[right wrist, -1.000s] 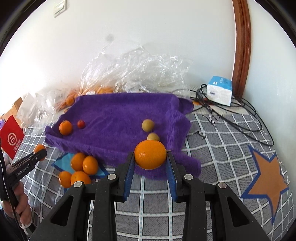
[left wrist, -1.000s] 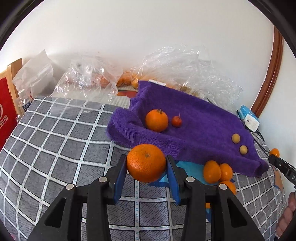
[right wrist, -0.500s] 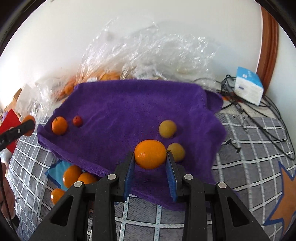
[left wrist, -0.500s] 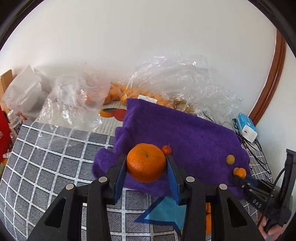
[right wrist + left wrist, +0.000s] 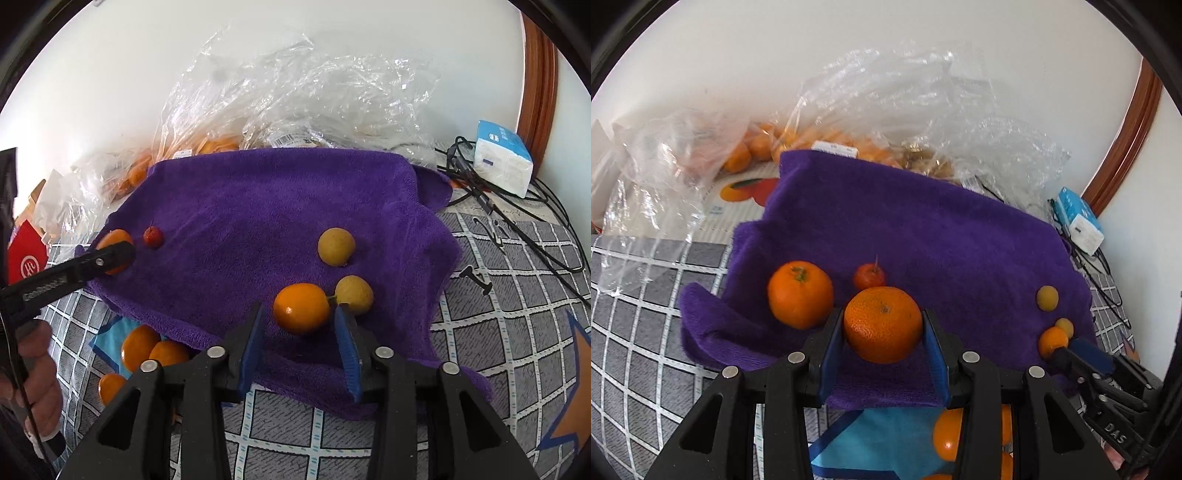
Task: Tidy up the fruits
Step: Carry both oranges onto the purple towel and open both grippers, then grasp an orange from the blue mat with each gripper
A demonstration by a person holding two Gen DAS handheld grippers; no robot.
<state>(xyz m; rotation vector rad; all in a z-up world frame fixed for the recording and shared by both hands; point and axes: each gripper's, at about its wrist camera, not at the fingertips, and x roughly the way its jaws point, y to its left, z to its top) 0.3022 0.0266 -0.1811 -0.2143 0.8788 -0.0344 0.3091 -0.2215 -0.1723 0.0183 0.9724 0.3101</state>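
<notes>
We seem to be in a home: behind the purple towel (image 5: 280,206) lie crumpled clear plastic bags (image 5: 295,99) of fruit against a plain white wall (image 5: 122,59), and to its right a tissue pack (image 5: 504,162), tangled cables (image 5: 517,218) and a wooden door frame (image 5: 537,77).

- Left gripper (image 5: 882,325), clamped on big orange (image 5: 882,324), carried over purple towel (image 5: 923,236).
- Right gripper (image 5: 301,314) jaws just opened; small orange (image 5: 301,308) released onto towel.

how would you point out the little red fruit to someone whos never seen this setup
Find the purple towel spread over the checked cover. Near its left end, beside a big orange, lies the little red fruit, the only red one, with a thin stem.
</notes>
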